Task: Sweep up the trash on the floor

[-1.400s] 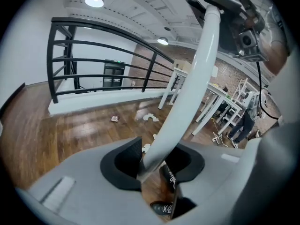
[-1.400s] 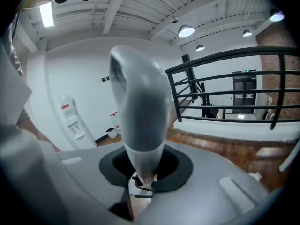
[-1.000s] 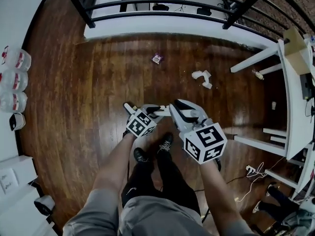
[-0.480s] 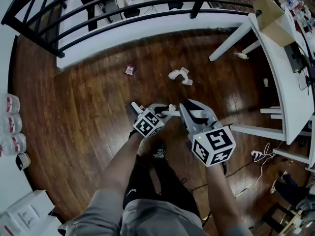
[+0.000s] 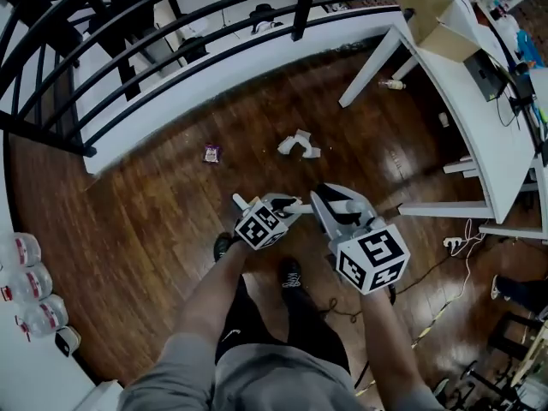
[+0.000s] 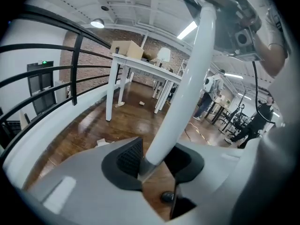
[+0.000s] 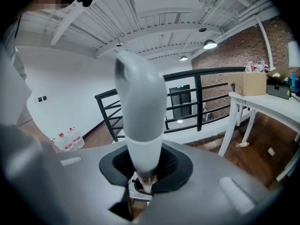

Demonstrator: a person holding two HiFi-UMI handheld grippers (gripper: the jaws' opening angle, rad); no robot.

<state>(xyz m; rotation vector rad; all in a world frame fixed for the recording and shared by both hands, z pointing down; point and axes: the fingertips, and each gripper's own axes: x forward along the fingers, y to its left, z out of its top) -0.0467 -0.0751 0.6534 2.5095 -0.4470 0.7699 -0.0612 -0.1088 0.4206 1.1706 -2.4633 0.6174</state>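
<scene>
Head view has swung since a second ago. The crumpled paper (image 5: 298, 144) and small wrapper (image 5: 211, 153) have slid leftward and now lie on the far floor (image 5: 154, 221), roughly ahead of the grippers, with the railing (image 5: 128, 75) behind them. Both hands came round with the turn in the same pose. The left gripper (image 6: 157, 161) has its jaws closing, pads clenched on a white pole (image 6: 187, 88). The right gripper (image 7: 146, 168) is clamped on a white handle (image 7: 140, 116) with a grey end, grip unchanged. Cannot tell if the pole and the handle are one tool; no broom head is in view. The trash is well apart from the grippers. Judgement: the person is lined up on the trash and sweeping has not yet begun.
</scene>
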